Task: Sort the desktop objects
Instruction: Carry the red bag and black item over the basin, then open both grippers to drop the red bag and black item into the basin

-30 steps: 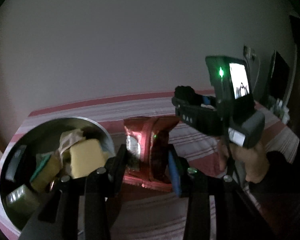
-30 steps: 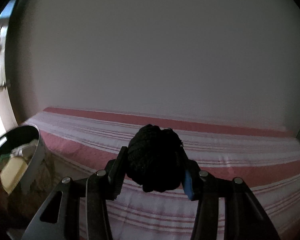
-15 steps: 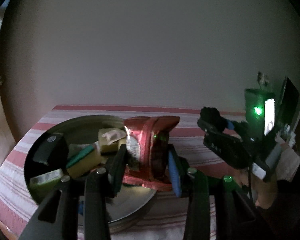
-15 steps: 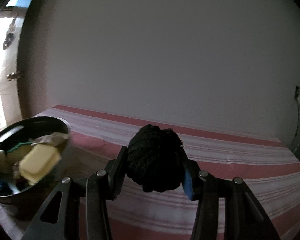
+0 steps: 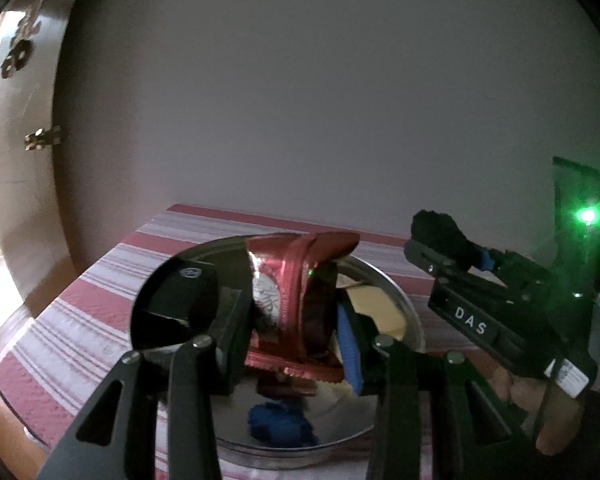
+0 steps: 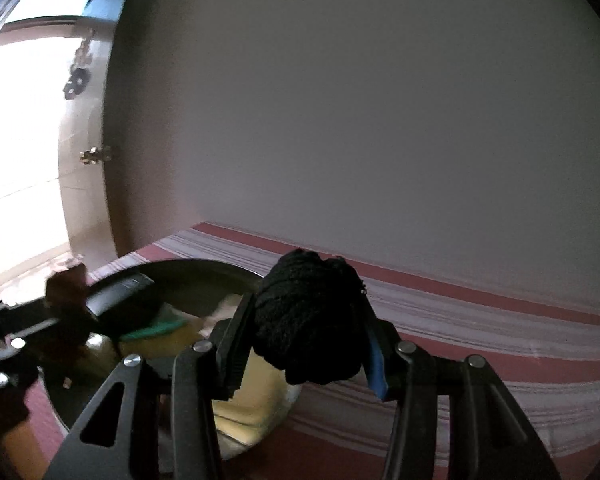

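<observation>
The right gripper (image 6: 306, 340) pinches a black woolly bundle (image 6: 310, 316) between its jaws; at nine o'clock, a metal bowl (image 6: 204, 266) holds sponges.

You've got two tongs: left tongs (image 5: 296, 320), right tongs (image 6: 306, 344). One red foil packet (image 5: 300, 296), one black yarn ball (image 6: 310, 316), one metal bowl (image 5: 410, 312), one yellow sponge (image 6: 256, 408).

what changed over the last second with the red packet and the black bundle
The left gripper carried the red snack packet from beside the metal bowl to over it. The right gripper swung toward the bowl with the black bundle. Both grips stayed shut; nothing released.
</observation>
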`<state>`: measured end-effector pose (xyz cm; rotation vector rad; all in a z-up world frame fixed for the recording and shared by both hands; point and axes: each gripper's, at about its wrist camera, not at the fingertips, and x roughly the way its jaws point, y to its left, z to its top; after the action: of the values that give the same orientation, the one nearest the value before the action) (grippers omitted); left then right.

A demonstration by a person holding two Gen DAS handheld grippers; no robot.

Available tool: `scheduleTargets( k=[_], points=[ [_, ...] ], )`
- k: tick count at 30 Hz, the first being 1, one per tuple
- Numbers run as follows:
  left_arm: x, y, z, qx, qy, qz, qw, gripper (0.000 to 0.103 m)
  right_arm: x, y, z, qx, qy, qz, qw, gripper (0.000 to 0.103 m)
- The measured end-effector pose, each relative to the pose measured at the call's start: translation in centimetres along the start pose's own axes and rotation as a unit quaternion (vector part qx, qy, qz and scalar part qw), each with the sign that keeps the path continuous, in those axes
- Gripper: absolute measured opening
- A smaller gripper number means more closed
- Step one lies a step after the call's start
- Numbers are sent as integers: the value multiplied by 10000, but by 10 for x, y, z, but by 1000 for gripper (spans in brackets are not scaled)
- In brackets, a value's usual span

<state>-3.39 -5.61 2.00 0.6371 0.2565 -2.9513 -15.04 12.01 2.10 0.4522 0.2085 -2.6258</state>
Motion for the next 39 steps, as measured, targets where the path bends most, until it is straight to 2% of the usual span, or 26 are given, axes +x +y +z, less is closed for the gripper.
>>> scheduleTargets(
  k=[3, 11, 20, 24, 29, 39],
  points=[
    [4, 9, -1, -56, 27, 218, 9997, 38, 7, 19, 3, 9, -18, 174, 9998, 50],
    [29, 31, -7, -303, 261, 444, 9982, 38, 38, 51, 13, 129, 40, 448, 9989, 50],
    [58, 40, -7, -347, 522, 848, 9944, 38, 58, 49, 17, 386, 19, 600, 9975, 50],
    [68, 39, -10, -346, 657, 918, 9930, 38, 69, 45, 8, 446, 167, 645, 9968, 50],
    [76, 34, -9, -261, 709, 994, 9922, 38, 64, 37, 8, 402, 70, 504, 9979, 50],
    [86, 28, -8, -194, 776, 1167, 9899, 38, 66, 34, 10, 484, 130, 573, 9971, 51]
  ],
)
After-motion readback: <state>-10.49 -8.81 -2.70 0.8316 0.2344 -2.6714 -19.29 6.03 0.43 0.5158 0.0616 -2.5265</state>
